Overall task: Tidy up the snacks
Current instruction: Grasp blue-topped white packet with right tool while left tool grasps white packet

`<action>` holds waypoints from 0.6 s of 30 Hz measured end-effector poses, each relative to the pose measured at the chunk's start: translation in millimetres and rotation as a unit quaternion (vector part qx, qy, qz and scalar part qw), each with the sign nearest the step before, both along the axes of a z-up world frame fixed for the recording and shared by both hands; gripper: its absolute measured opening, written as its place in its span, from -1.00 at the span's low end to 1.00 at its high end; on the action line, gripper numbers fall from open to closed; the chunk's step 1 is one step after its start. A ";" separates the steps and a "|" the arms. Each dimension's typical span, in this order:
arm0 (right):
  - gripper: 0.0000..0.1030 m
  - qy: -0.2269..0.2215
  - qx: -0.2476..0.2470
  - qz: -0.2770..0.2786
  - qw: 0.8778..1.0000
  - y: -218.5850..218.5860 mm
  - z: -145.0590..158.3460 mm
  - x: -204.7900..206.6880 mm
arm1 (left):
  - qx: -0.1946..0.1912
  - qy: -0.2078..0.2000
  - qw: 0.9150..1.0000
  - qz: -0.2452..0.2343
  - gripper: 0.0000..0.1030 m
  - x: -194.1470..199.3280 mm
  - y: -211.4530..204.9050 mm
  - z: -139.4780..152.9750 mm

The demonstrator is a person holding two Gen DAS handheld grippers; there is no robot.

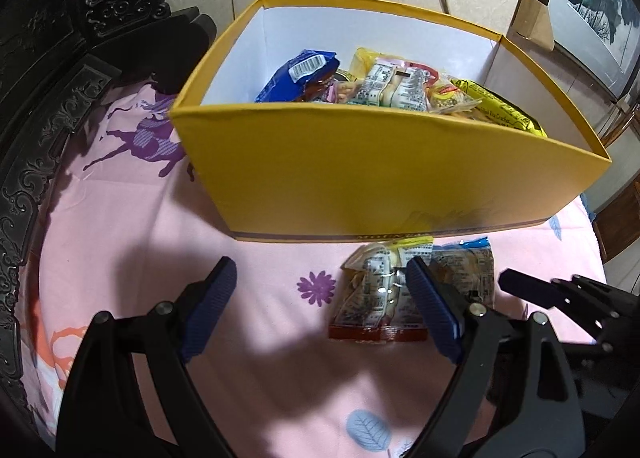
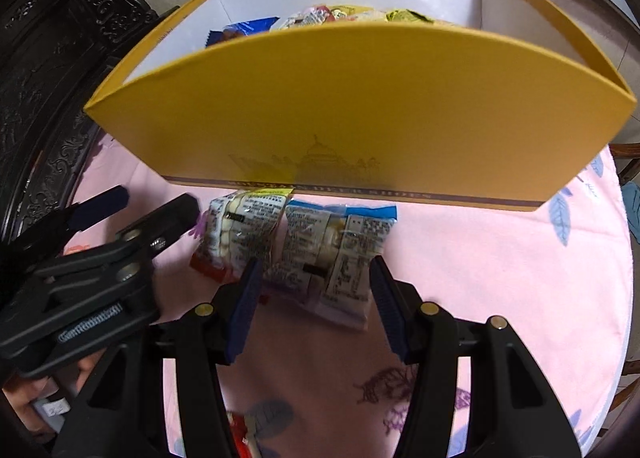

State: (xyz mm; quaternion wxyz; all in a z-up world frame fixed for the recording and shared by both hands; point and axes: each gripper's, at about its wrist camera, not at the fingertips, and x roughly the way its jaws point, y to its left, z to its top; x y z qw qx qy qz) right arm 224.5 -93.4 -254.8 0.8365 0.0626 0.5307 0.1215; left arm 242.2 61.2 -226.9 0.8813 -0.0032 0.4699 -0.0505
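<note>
A yellow box (image 1: 360, 170) (image 2: 360, 106) stands on the pink cloth and holds several snack packets, among them a blue one (image 1: 296, 74). Two clear packets lie just in front of it: a red-edged packet (image 1: 372, 298) (image 2: 240, 234) and a blue-edged packet (image 1: 468, 270) (image 2: 332, 250). My left gripper (image 1: 320, 274) (image 2: 154, 202) is wide open with only cloth between its fingers; its right finger overlaps the red-edged packet. My right gripper (image 2: 316, 270) (image 1: 516, 284) is open, its fingers straddling the blue-edged packet with no visible pressure on it.
Dark carved wooden furniture (image 1: 40, 98) runs along the left. A framed picture (image 1: 592, 10) leans at the back right. The flower-printed pink cloth (image 1: 120, 218) spreads left of the box. A small red item (image 2: 236, 426) lies beneath the right gripper. A person's hand (image 2: 24, 406) shows at lower left.
</note>
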 end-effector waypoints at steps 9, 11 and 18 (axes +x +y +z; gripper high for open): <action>0.17 0.005 -0.047 -0.025 0.999 -4.7 -14.6 6.0 | -0.016 0.004 0.999 -0.030 0.71 -3.2 -13.4 -6.0; 0.15 0.001 -0.041 -0.017 0.999 -10.5 -15.0 4.1 | -0.022 0.008 0.999 -0.037 0.71 -2.2 -20.7 -8.6; -0.02 0.003 -0.041 -0.016 0.999 -38.4 -13.5 -3.6 | -0.024 0.015 0.998 -0.062 0.71 3.6 -50.9 -15.9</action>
